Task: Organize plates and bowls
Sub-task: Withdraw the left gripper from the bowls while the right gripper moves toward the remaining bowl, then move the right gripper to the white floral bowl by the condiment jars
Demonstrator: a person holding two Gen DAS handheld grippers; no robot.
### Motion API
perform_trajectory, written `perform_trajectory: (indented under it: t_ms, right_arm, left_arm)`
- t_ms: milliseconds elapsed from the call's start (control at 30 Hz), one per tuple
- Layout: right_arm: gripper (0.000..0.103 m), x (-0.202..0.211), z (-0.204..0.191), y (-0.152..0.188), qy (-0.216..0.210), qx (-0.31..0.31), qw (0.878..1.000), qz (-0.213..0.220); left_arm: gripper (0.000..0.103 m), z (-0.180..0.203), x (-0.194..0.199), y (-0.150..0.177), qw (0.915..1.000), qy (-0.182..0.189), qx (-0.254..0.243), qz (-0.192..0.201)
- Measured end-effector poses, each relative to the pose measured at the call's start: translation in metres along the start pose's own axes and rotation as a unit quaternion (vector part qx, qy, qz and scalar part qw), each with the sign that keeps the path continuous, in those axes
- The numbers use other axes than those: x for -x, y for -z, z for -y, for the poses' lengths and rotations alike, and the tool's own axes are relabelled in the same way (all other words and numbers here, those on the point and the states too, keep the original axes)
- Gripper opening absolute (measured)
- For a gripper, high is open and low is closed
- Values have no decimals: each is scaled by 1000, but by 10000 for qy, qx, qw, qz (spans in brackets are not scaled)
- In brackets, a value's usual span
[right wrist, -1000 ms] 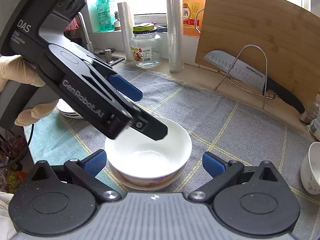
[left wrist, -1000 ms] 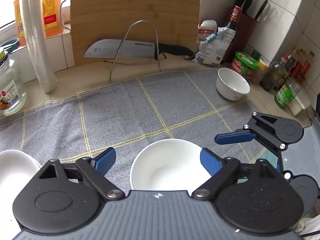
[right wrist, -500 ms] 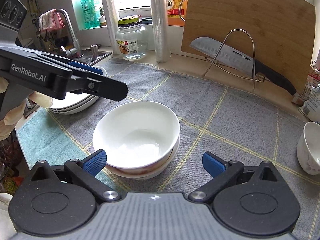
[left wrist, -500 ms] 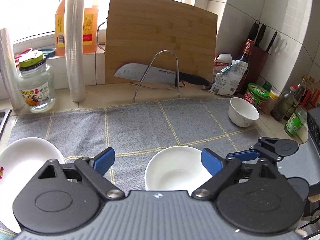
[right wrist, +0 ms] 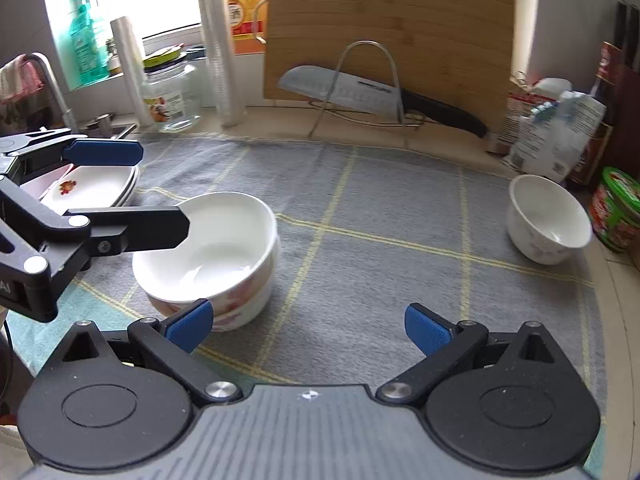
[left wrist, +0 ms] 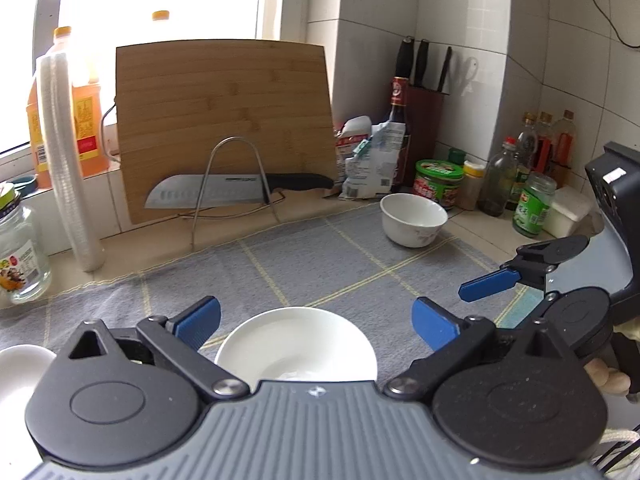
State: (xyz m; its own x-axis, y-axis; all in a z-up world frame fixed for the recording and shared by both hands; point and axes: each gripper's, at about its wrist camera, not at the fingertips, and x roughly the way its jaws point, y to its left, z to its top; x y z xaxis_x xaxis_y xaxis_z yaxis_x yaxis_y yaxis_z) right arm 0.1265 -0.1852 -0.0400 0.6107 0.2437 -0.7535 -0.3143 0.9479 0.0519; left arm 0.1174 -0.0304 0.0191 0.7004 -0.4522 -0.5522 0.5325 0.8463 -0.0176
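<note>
Two nested white bowls (right wrist: pixel 208 256) stand on the grey checked mat (right wrist: pixel 380 240); the top one shows in the left wrist view (left wrist: pixel 296 348). My left gripper (left wrist: pixel 316 318) is open and empty, raised over these bowls. My right gripper (right wrist: pixel 308 324) is open and empty, low over the mat, just right of the bowls. A single small white bowl (right wrist: pixel 548 220) sits at the mat's far right, also seen in the left wrist view (left wrist: pixel 414 218). Stacked white plates (right wrist: pixel 96 186) lie at the left.
A cutting board (left wrist: pixel 224 120) and a knife on a wire rack (left wrist: pixel 232 194) stand at the back. Jars and bottles (left wrist: pixel 528 188) line the right wall. A glass jar (right wrist: pixel 172 96) and a tap (right wrist: pixel 48 84) are at the left.
My left gripper has lifted and pulled back from the nested bowls. My right gripper has shifted right, so the bowls now sit left of it and the small bowl is nearer.
</note>
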Motion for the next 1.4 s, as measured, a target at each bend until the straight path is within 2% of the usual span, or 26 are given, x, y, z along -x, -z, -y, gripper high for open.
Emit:
perform_trajectory:
  t_ms: [100, 333, 533, 867, 1000, 1300, 1400]
  right_arm:
    - [103, 10, 17, 9, 289, -209, 9993, 79]
    - [103, 13, 73, 19, 586, -549, 9966, 205]
    - [103, 16, 137, 22, 680, -589, 9957, 225]
    - [103, 13, 224, 25, 860, -476, 9950, 196]
    - [103, 12, 244, 24, 839, -467, 9951, 226]
    - [103, 1, 262, 20, 626, -433, 9969, 218]
    - [103, -3, 265, 17, 545, -416, 9974, 208]
  left_arm:
    - [101, 14, -8, -4, 9999, 112, -74, -61]
    - [101, 57, -33, -17, 9993, 218, -260, -136]
    - [102, 97, -74, -27, 9995, 146, -130, -260]
    - [102, 145, -152, -22, 9986, -81, 125, -515]
    - [102, 154, -190, -13, 9961, -180, 119, -850]
    - [102, 140, -250, -11, 9932, -198, 158, -1140]
    - [103, 144, -261, -14, 9922, -411, -80, -1176]
